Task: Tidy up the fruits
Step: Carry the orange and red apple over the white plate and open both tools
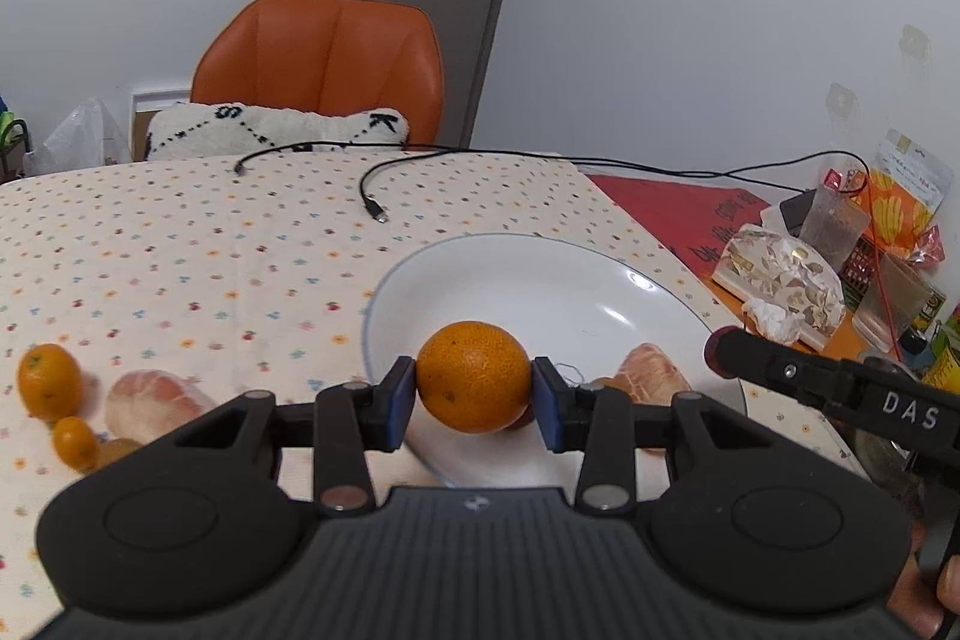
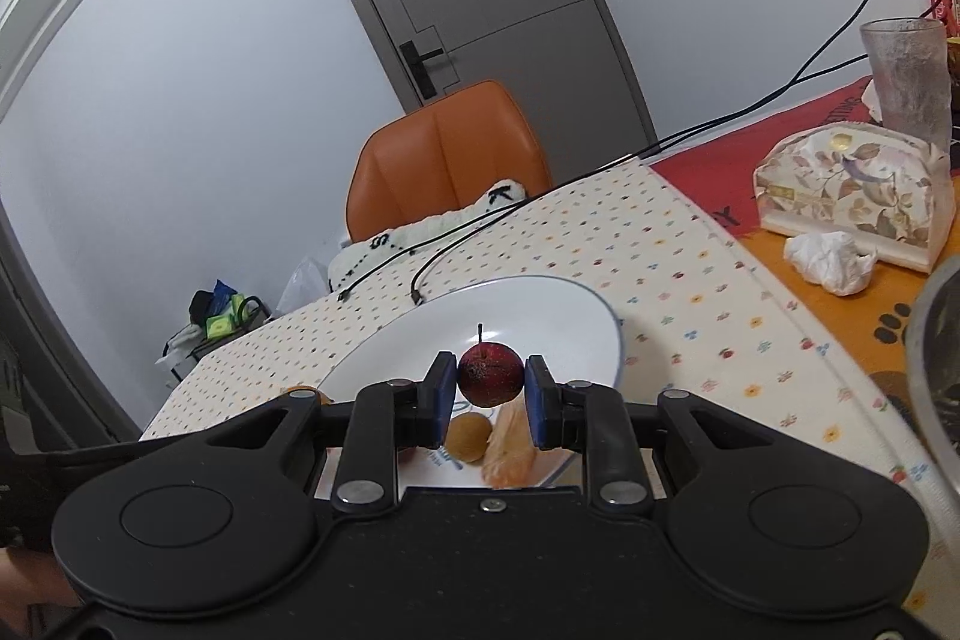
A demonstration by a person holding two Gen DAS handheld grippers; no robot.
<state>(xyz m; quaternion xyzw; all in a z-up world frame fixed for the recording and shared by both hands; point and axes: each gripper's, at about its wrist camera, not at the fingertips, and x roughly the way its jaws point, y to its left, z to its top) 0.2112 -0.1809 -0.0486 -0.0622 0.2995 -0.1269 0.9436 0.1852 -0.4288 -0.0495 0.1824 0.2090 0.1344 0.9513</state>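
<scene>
Dotted tablecloth [image 1: 180,244] is carrying a white plate [image 1: 540,280]; left gripper [image 1: 474,394] is clamping an orange [image 1: 473,376], right gripper [image 2: 489,394] is pinching a small red apple [image 2: 489,375] above it.

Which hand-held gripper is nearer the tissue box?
Right. The right hand-held gripper reaches in on the tissue box side; the left hand-held gripper sits further over, above the plate's near rim.

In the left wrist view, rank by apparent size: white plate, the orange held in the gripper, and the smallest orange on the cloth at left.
1. Round white plate
2. Held orange, though nearness to the camera enlarges it
3. Small orange kumquat-like fruit
</scene>
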